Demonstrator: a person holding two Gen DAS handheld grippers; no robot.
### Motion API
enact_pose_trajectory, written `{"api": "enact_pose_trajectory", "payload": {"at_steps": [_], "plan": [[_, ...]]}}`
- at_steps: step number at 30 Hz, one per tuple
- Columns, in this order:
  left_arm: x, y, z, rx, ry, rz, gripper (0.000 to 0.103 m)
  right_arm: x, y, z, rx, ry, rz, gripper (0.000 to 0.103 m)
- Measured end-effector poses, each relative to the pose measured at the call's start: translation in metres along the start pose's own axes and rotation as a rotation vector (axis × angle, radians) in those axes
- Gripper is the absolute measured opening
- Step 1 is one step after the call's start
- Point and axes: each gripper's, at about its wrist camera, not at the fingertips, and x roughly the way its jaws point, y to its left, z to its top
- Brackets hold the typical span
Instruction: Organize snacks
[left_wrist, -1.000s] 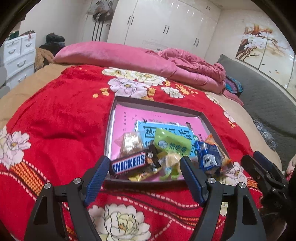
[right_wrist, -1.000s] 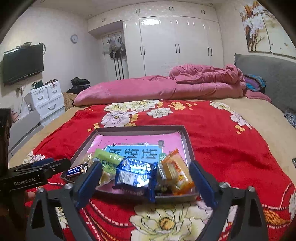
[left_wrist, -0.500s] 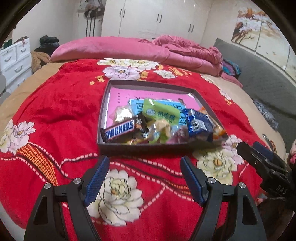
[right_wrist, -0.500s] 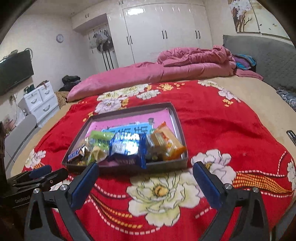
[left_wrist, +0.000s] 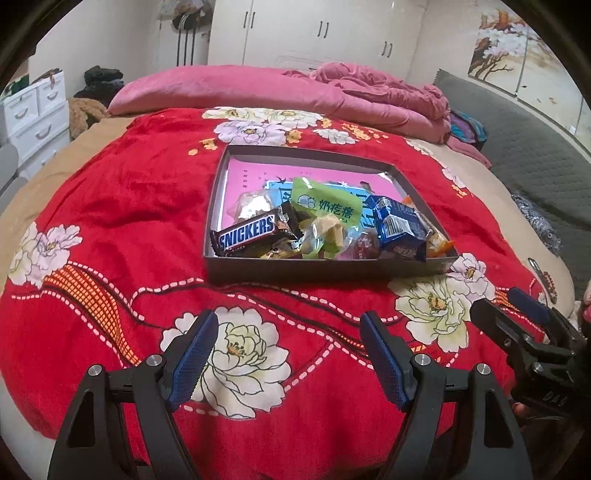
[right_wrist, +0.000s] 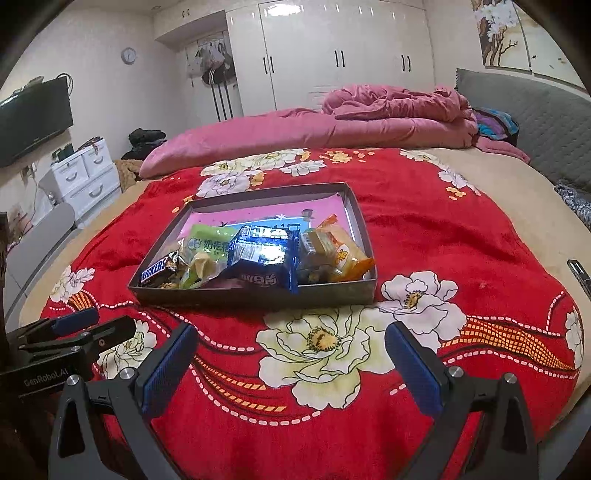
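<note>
Red-blanketed bed (left_wrist: 110, 206) carries the grey tray (left_wrist: 314, 271) near its foot edge, snacks (left_wrist: 317, 229) heaped at its near wall, likely gathered, while left gripper (left_wrist: 288, 358) and right gripper (right_wrist: 291, 365) hover short, jaws spread, empty.

Left gripper (left_wrist: 288, 350) and right gripper (right_wrist: 295, 358) side by side, jaws wide apart, empty.

Bedroom w/ white walls. Bed (right_wrist: 406, 206) under a red flowered blanket (right_wrist: 424, 229), pink quilt (right_wrist: 369, 114) heaped at far end. White wardrobe (right_wrist: 332, 55) behind, wall clock (right_wrist: 128, 55), TV (right_wrist: 33, 118) at left, white drawer unit (right_wrist: 88, 173) below, grey padded panel (right_wrist: 535, 122) at right, prob. a headboard.
</note>
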Motion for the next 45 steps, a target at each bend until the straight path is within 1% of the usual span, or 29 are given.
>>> {"api": "enact_pose_trajectory", "payload": {"at_steps": [12,19,45], "plan": [[-0.0028,-0.0047,-0.0047,0.023,0.012,0.014,0.08,-0.0009,-0.0053,-0.0011,0.004,0.006,-0.015,0.102],[-0.0054,-0.0059,-0.005,0.04,0.002,0.023,0.08,-0.0013,-0.0055,-0.001,0.005,0.008,-0.017,0.102],[-0.0039,-0.0009,-0.0049,0.023,0.009,0.044,0.08,-0.0009,-0.0061,-0.0014,0.004,0.011,-0.021,0.102]]}}
